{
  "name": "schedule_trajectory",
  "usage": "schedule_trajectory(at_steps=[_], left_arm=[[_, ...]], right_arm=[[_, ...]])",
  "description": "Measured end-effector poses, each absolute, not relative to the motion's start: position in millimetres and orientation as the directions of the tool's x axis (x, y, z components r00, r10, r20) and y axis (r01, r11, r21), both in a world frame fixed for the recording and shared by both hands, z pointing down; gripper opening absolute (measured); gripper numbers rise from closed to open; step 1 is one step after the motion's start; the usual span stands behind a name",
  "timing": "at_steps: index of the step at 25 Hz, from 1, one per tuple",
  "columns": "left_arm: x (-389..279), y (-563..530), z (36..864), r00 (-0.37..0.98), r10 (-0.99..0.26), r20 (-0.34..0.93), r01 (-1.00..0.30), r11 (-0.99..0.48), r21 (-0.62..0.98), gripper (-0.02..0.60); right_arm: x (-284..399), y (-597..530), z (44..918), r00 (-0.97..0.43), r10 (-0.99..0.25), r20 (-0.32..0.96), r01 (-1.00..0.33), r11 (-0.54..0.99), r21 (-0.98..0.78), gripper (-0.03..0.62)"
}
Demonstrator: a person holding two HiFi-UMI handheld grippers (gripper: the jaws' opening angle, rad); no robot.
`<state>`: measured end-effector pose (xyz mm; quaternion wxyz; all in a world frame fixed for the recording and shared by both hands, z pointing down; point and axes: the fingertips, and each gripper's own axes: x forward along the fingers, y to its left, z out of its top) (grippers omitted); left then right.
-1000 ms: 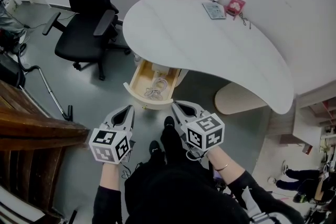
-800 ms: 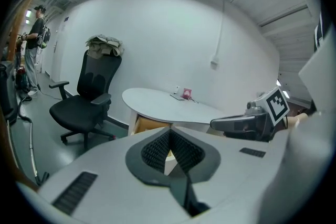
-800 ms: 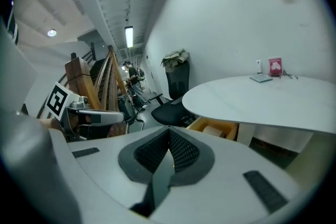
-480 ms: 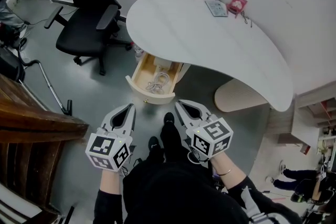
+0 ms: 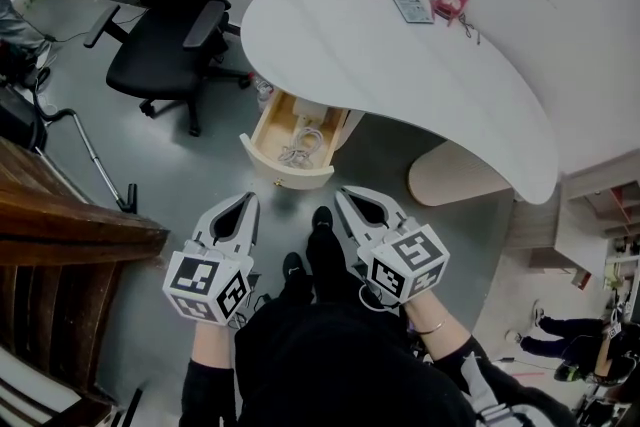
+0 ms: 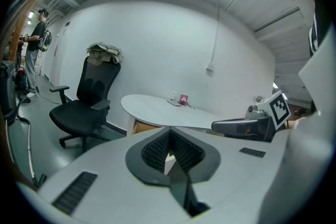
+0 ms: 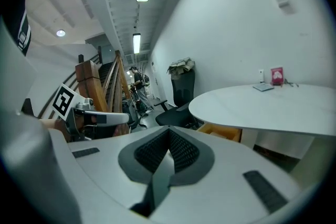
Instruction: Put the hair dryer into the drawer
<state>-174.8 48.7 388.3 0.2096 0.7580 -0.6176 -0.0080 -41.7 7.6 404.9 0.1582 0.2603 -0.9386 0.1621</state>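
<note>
**Pale wood drawer open, hair dryer seemingly inside**

Pale wood lines the drawer (image 5: 296, 178), which stands pulled out from under the white bench (image 5: 400, 85). In it lies a whitish bundle with a looped cord, most likely the hair dryer (image 5: 300, 147), though the head view shows it too small to be sure. It sits wholly within the drawer walls.

The person stands well back from the bench. The left claw (image 5: 243, 208) and the right claw (image 5: 347, 200) are held side by side above the floor, well apart from the drawer. In each gripper view the ribbed pads are pressed together with nothing between them, so both claws are closed and empty.

Judged from this, the placing appears done. All that may remain is pushing the drawer in, if that is wanted. The bench top carries only a few small items near the wall.
</note>
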Motion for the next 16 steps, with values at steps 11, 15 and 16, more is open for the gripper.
schedule_trajectory(at_steps=[11,15,16], left_arm=[[-167,56,376,0.263,-0.936,0.233,-0.936,-0.189,0.297,0.009],[-164,61,374,0.271,-0.936,0.226,-0.935,-0.199,0.295,0.009],[-164,62,374,0.272,-0.936,0.224,-0.934,-0.201,0.295,0.009]], right_arm=[[-42,17,392,-0.830,-0.435,0.351,-0.514,0.840,-0.175,0.003],[-43,20,388,-0.837,-0.430,0.338,-0.506,0.844,-0.178,0.003],[-44,20,388,-0.838,-0.430,0.336,-0.505,0.844,-0.180,0.003]])
